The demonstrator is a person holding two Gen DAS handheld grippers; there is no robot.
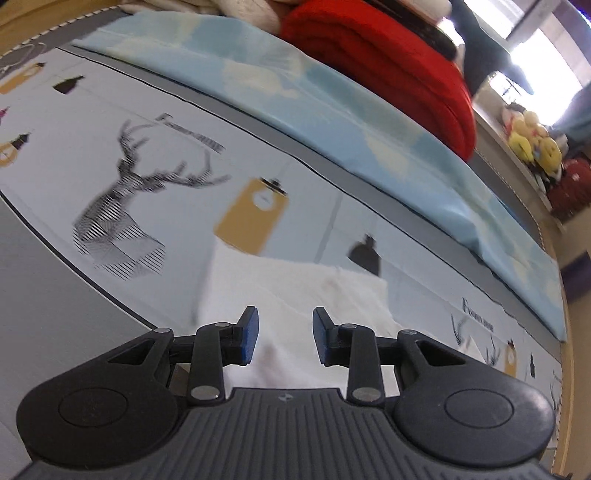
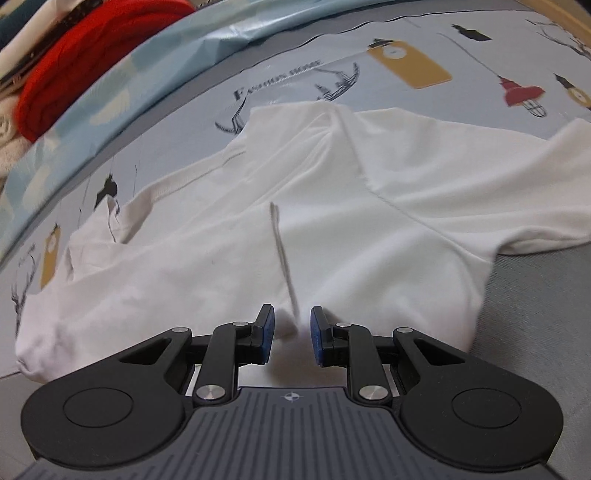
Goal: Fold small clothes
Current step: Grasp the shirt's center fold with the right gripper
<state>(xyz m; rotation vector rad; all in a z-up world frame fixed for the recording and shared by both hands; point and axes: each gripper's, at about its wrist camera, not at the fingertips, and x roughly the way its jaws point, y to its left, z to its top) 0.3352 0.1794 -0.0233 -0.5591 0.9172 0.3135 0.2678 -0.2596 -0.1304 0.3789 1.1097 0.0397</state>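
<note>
A white T-shirt point(image 2: 295, 221) lies spread and rumpled on a bed sheet point(image 2: 480, 59) printed with deer heads, yellow tags and red lamps, its sleeves reaching left and right in the right wrist view. The right gripper point(image 2: 292, 334) points down at the near edge of the shirt, its blue-padded fingers point(image 2: 266, 334) clamped on a raised pinch of the white cloth, from which a thin grey crease runs away toward the collar. The left gripper point(image 1: 285, 336) hangs over another part of the same shirt, fingers point(image 1: 249, 336) apart with white fabric lying beneath the gap and neither pad pressing on it. Beyond the shirt, along the far side of the bed, a light-blue cloth point(image 1: 332, 122) with pale cloud patches stretches across the sheet, and a folded red garment point(image 1: 388, 70) sits on top of it beside cream-coloured textiles point(image 1: 207, 11). Yellow plush toys point(image 1: 532, 140) crowd a ledge at the far right, blurred.
</note>
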